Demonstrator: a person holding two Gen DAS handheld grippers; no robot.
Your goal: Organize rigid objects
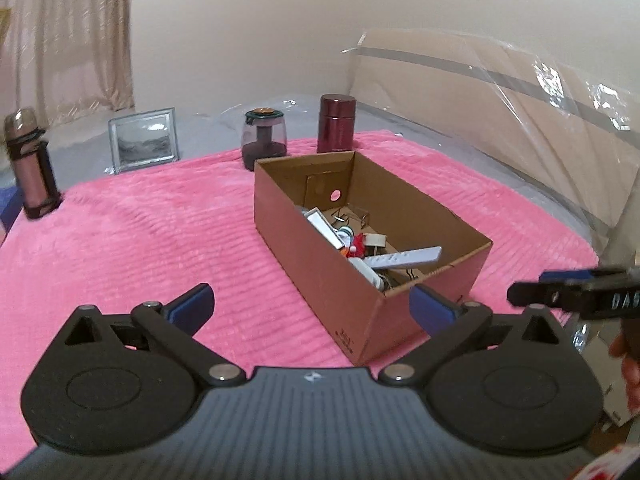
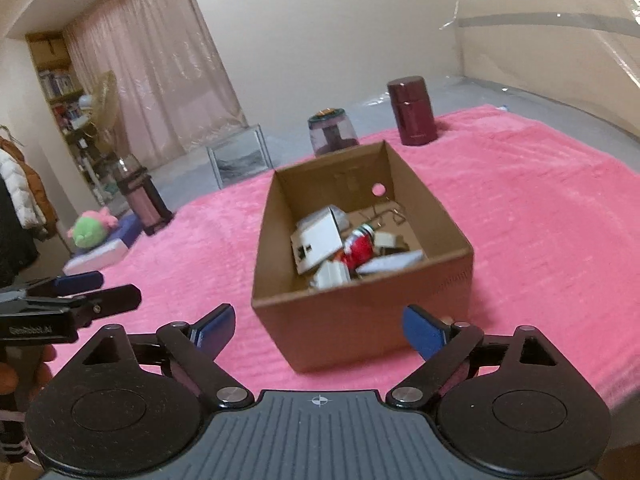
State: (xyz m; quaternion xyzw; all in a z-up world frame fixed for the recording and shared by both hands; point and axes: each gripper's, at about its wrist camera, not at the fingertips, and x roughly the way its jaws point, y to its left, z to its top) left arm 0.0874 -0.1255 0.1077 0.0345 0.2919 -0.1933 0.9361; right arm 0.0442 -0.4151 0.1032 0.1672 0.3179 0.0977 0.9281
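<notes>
Left gripper [image 1: 312, 306] and right gripper [image 2: 318, 330]: fingers spread wide, grasping nothing. Both face the cardboard box [image 2: 360, 320] of small items on the pink blanket [image 1: 140, 220].

White letters "DAG" show on the black body of the right tool [image 1: 576, 294], cut off at the frame edge. The left tool [image 2: 72, 300] bears "GenRobot.AI" in small white print.

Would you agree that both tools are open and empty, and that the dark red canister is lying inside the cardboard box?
Not quite: the dark red canister stands upright on the pink blanket behind the cardboard box, as the right wrist view shows. Both tools, left and right, are open and empty.
</notes>
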